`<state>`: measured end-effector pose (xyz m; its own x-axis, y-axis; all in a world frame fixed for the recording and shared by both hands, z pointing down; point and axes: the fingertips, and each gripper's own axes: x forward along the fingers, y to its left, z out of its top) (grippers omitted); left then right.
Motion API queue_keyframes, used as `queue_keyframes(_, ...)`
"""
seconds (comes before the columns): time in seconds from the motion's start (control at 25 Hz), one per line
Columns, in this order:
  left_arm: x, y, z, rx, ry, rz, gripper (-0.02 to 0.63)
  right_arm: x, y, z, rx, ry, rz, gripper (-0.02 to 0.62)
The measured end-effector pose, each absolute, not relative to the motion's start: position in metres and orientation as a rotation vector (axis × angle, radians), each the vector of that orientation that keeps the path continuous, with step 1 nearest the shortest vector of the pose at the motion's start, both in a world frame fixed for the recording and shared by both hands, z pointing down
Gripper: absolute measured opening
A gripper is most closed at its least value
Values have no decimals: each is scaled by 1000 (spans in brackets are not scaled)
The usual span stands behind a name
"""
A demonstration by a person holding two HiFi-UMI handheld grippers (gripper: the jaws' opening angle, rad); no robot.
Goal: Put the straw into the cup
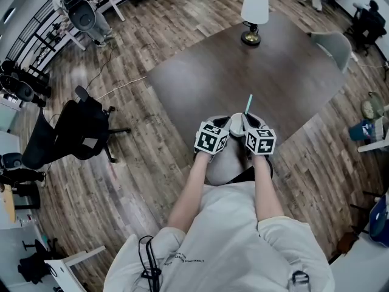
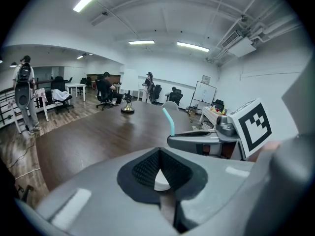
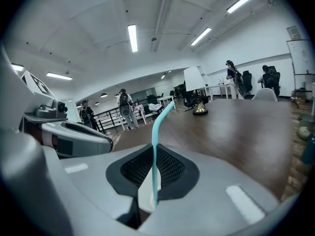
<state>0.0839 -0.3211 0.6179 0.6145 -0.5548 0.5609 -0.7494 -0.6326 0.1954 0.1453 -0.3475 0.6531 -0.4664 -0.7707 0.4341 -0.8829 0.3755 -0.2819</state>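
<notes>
- Right gripper view shows the right gripper [image 3: 153, 176] with its jaws closed on the straw [image 3: 155, 146]. The black ribbed pads pinch it low on its stem. A pale surface shows beside it in the gap, and I cannot tell what that is.
- The straw is a thin, smooth teal tube. It rises through the middle of the frame and bends toward the upper right at its flexible neck.
- Left gripper view shows the left gripper [image 2: 160, 176] with its jaws together and a white sliver [image 2: 161, 182] at the bottom of the V between the pads. It may be the cup's rim, but too little shows to say.
- No cup stands plainly in any view, so this looks like the early step: the straw is in hand and not yet in the cup.
- The next move, as I judge it, calls for bringing the straw over the cup's mouth and lowering it straight. So light a tube could slip or flex in the pads.
- Head view puts both grippers side by side at lower centre, by the near edge of the table [image 1: 243, 72], which is dark and matte. A lamp [image 1: 254, 14] with a white shade and a brass base stands at upper centre.
</notes>
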Motion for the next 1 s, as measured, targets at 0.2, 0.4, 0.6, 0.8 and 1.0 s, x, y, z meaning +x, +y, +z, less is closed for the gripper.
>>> queue_keyframes(0.2, 81, -327, 619, 2412, -1043, 640, 0, 136, -347, 667, 1419, -2395, 743, 48)
queue_keyframes(0.4, 78, -335, 613, 2421, -1053, 631, 0, 129, -349, 672, 1392, -2379, 771, 49)
queue_keyframes(0.6, 77, -338, 614, 2423, -1042, 645, 0, 129, -353, 670, 1391, -2369, 760, 49)
queue_keyframes(0.8, 78, -339, 615, 2428, -1029, 644, 0, 128, -353, 672, 1384, -2359, 773, 52)
queue_keyframes(1.0, 79, -334, 619, 2434, -1007, 651, 0, 125, -346, 679, 1373, -2331, 780, 66)
